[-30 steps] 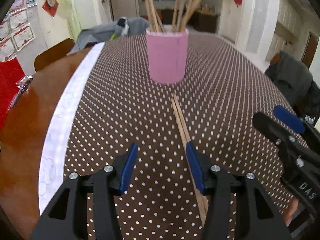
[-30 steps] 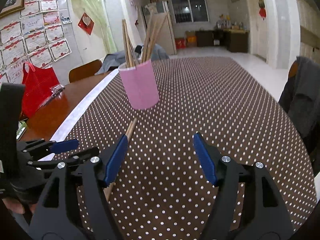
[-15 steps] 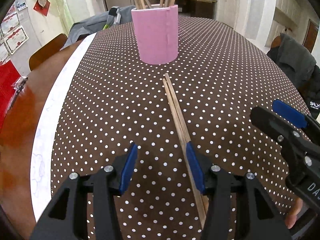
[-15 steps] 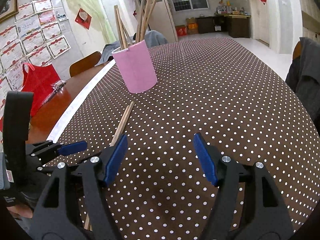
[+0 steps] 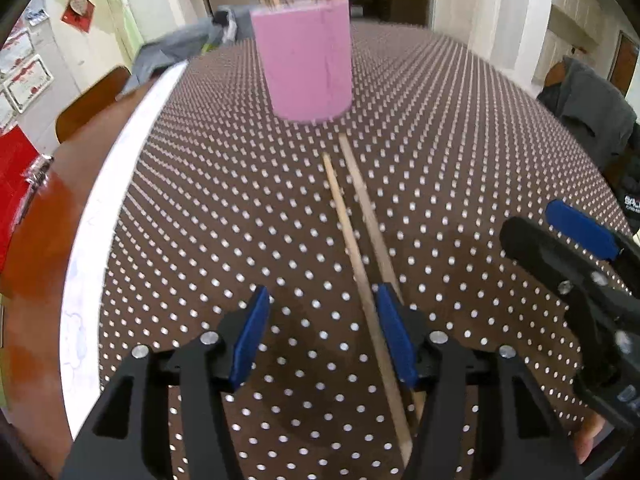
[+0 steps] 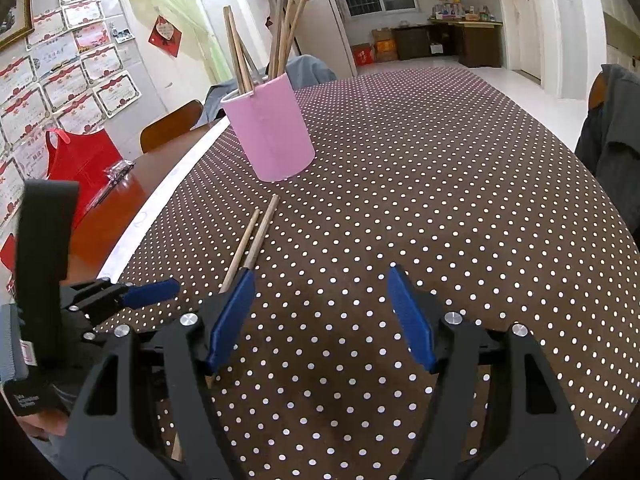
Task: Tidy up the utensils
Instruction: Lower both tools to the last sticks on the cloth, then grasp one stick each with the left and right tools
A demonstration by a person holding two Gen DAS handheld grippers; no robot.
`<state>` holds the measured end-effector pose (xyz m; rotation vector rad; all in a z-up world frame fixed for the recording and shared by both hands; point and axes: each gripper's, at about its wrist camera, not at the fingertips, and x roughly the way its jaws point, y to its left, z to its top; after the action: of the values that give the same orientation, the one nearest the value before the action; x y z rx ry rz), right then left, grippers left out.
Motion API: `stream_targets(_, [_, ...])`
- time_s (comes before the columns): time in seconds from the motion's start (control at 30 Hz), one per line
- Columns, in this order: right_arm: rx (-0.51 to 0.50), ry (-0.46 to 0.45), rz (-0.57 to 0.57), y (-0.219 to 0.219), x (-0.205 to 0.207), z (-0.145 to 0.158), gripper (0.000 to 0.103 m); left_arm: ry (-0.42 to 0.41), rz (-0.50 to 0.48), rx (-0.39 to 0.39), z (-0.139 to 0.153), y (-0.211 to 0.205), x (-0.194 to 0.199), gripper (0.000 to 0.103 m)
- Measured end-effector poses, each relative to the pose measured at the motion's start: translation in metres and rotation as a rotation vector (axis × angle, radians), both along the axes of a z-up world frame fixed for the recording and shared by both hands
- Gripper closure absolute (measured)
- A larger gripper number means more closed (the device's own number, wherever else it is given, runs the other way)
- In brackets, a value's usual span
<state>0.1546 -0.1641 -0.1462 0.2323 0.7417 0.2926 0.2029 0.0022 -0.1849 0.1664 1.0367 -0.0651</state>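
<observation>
While the left hand-held gripper [image 5: 320,336] opens over two loose chopsticks [image 5: 356,240] lying on the bench [image 5: 460,140] before the pink cup [image 5: 306,56], nothing grasped; right hand-held gripper [image 6: 324,316] idle, released; next: straddle one stick, clench

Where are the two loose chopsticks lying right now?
The two loose chopsticks lie side by side on the dotted tablecloth, just in front of the pink cup, running back toward the left claw.

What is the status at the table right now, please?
Left gripper opening, over chopsticks. Right gripper open, empty. Cup upright. Nothing in the way.
</observation>
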Motion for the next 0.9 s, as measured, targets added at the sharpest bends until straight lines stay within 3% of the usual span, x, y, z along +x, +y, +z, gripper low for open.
stream_targets(0.1, [0.002,-0.001,0.001,0.0,0.0,-0.001,0.035,0.008,0.006,0.005,0.0,0.0,0.005,0.044])
stream_targets(0.27, [0.007,0.008,0.004,-0.001,0.002,-0.003,0.035,0.034,0.033,-0.062,0.0,0.011,0.016,0.045])
stream_targets(0.37, [0.005,0.014,0.01,0.0,0.002,-0.003,0.035,0.037,0.046,-0.075,0.001,0.019,0.02,0.06])
stream_targets(0.47, [-0.005,0.022,0.017,0.003,0.005,-0.004,0.035,0.048,0.075,-0.086,0.004,0.029,0.027,0.088])
stream_targets(0.53, [-0.02,0.027,0.025,0.007,0.007,-0.004,0.035,0.056,0.086,-0.119,0.005,0.037,0.031,0.095])
stream_targets(0.73, [-0.051,0.08,0.057,0.023,0.02,0.0,0.035,-0.009,0.131,-0.226,0.012,0.06,0.029,0.096])
stream_targets(0.9, [-0.089,0.183,0.124,0.053,0.04,0.001,0.035,-0.1,0.158,-0.268,0.027,0.077,0.023,0.096])
